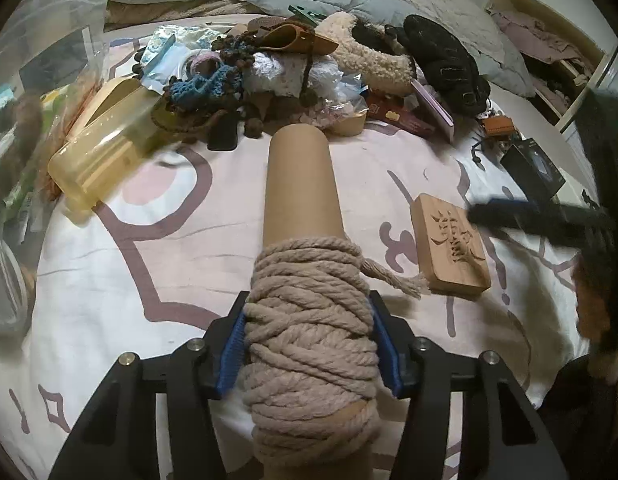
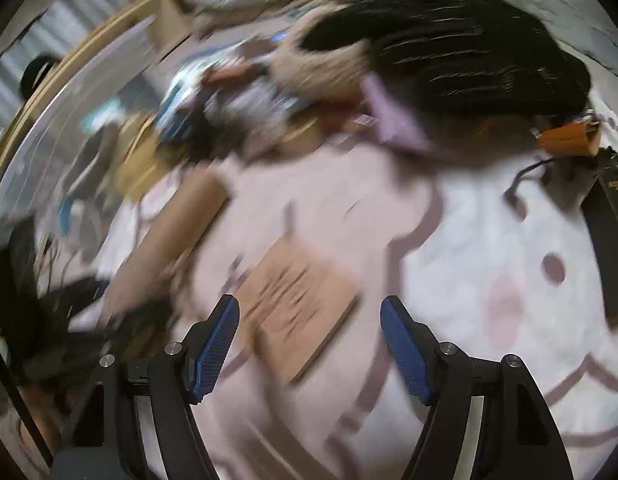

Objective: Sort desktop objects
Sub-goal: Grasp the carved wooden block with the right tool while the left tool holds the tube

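While our left tongs (image 1: 309,344) clamp the rope-wound cardboard tube (image 1: 305,300) above the bed sheet (image 1: 149,264), we hold our right tongs (image 2: 311,340) open and empty over the carved wooden block (image 2: 297,312) lying beside that tube.

The right hand-held gripper (image 2: 310,344) is hanging with jaws apart and nothing between its pads, over a blurred wooden block (image 2: 297,308) lying on the bed sheet (image 2: 469,240). Left of the block a cardboard tube (image 2: 169,240) is lying; beyond it, a blurred pile (image 2: 269,92).
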Available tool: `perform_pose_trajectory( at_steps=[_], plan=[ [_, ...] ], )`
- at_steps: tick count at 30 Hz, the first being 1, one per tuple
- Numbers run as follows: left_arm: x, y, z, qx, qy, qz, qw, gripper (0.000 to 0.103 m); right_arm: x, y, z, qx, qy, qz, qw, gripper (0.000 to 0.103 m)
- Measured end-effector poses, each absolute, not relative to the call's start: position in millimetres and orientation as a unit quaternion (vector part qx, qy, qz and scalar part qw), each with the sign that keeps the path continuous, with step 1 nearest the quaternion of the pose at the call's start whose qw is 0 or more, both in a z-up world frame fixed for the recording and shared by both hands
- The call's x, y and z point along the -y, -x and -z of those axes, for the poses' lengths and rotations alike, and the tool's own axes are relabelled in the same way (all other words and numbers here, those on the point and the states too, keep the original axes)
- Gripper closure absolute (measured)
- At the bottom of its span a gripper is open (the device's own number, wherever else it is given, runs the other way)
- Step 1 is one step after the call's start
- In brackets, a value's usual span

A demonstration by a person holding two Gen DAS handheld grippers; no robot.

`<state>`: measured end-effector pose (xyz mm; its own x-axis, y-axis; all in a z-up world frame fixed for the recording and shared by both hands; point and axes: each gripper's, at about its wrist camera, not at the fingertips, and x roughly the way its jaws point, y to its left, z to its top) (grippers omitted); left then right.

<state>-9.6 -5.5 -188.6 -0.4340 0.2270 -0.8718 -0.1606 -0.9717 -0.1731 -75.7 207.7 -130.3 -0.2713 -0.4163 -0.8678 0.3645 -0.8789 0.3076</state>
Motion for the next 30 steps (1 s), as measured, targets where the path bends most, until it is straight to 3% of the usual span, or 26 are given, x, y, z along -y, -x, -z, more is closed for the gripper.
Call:
perform_pose_trajectory(
  at_steps=[5, 18, 23, 30],
  plan=[
    [5.5, 10.9, 189.7, 0.027, 0.518, -0.847, 0.117, 0.048, -197.2, 109.0, 144.6, 0.058, -0.556, 0.786, 0.266, 0.03],
    [18.1, 0.2, 183.0, 0.036, 0.523, -0.844, 0.116, 0.049, -179.3, 53.0, 149.4, -0.024, -0.596, 0.729, 0.337, 0.03],
    [11.8, 1.8, 188.7, 0.016, 0.534, -0.838, 0.111, 0.049, -166.2, 43.6, 149.3, -0.074, -0.576, 0.754, 0.309, 0.03],
    [5.3, -1.7, 193.3, -0.001, 0.54, -0.835, 0.105, 0.048, -163.4, 46.3, 151.3, -0.064, -0.57, 0.77, 0.277, 0.028]
  ],
)
